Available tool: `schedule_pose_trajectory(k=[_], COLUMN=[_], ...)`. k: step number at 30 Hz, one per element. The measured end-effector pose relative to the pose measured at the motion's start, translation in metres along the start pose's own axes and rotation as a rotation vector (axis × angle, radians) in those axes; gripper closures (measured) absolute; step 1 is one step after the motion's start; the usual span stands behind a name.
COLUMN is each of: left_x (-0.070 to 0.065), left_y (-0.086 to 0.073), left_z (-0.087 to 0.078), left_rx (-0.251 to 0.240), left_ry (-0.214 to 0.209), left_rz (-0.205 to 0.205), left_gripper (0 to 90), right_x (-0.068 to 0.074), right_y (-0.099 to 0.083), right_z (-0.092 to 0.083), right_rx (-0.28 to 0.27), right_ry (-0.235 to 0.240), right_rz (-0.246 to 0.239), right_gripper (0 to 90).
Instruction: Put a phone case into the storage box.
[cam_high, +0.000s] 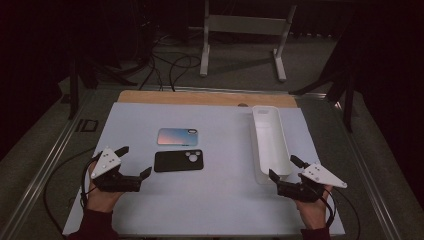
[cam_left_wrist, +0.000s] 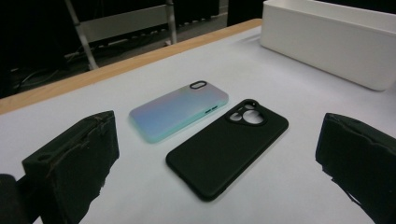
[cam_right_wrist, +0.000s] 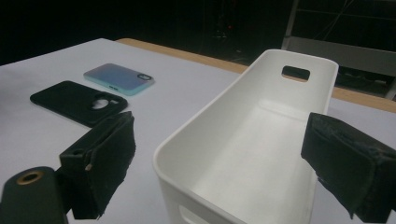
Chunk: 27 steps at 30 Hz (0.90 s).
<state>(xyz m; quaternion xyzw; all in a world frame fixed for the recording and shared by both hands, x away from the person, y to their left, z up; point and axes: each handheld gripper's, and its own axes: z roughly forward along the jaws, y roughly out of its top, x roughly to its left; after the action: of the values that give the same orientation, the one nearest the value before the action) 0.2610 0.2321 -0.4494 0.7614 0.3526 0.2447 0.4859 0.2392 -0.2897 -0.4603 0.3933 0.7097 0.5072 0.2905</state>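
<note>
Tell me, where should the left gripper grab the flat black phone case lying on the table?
Probably across its two long edges near the middle. The flat black phone case lies back-up, flat on the white table, so the open left gripper should come from above, jaws straddling its narrow width. The iridescent blue phone case sits close beside one edge, leaving little room.

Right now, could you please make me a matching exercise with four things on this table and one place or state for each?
Things:
1. black phone case
2. pastel phone case
3. white bin
4. left hand-held gripper

Places or states:
A. lies nearer the wooden table edge than the other case
B. empty, on the right side
C. open, holding nothing
D. lies nearer the person, camera hole to the right

Pairs: 1-D, 2-A, 3-B, 4-C
</note>
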Motion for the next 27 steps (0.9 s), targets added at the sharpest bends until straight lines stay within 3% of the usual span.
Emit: schedule_pose_trajectory(k=[17,27], left_x=[0.008,0.017], left_y=[0.022,0.041], left_z=[0.041,0.059], left_rx=[0.037,0.028], left_ry=[-0.015,-0.025], left_rz=[0.038,0.041], left_gripper=[0.0,0.0], right_x=[0.001,0.002], right_y=[0.0,0.0], right_z=[0.001,0.001], right_rx=[0.007,0.008], right_ry=[0.003,0.008], right_rz=[-0.001,-0.007], right_gripper=[9.4,9.4])
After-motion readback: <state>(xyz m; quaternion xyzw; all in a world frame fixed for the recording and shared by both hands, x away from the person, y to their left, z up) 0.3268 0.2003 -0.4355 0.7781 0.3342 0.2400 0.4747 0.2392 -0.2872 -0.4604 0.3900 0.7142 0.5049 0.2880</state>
